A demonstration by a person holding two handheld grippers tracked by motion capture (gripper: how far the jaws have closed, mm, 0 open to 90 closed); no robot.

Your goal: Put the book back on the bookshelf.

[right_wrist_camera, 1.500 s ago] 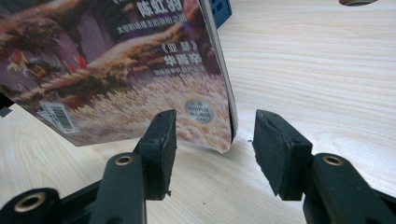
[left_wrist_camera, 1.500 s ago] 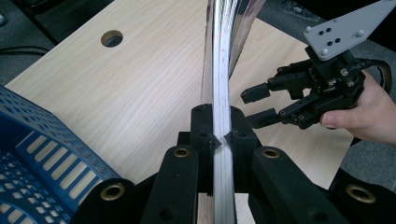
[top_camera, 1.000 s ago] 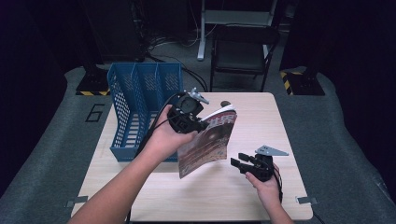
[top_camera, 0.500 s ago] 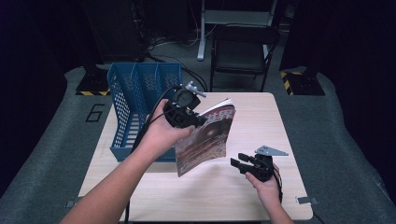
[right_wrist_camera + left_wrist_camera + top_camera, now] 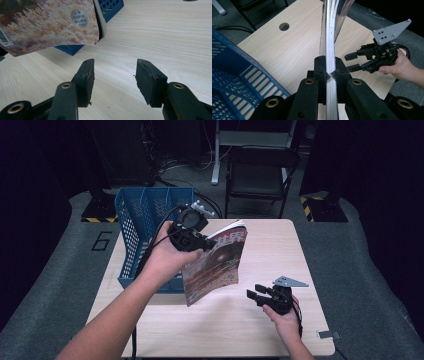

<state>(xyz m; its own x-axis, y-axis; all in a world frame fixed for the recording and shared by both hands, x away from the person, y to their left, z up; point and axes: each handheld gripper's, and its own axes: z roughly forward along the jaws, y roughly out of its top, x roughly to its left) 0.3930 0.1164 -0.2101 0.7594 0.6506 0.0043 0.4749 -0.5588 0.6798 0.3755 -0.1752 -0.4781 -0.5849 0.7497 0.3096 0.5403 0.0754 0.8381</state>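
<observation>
The left gripper [image 5: 192, 237] was clamped on the edge of a magazine [image 5: 215, 265], which hung clear of the table [image 5: 280, 245], just right of the blue file rack [image 5: 145, 230]. The right gripper [image 5: 262, 297], farther right of the rack, rested with its jaws apart and empty. To file it well, the person would likely need to square the spine above one slot and lower it straight.

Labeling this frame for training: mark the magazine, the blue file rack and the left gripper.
magazine [image 5: 217, 265], high view, on the middle of its cover.
blue file rack [image 5: 131, 237], high view, on its perforated left wall.
left gripper [image 5: 329, 68], left gripper view, between its fingertips, clamped on the magazine's edge.
</observation>
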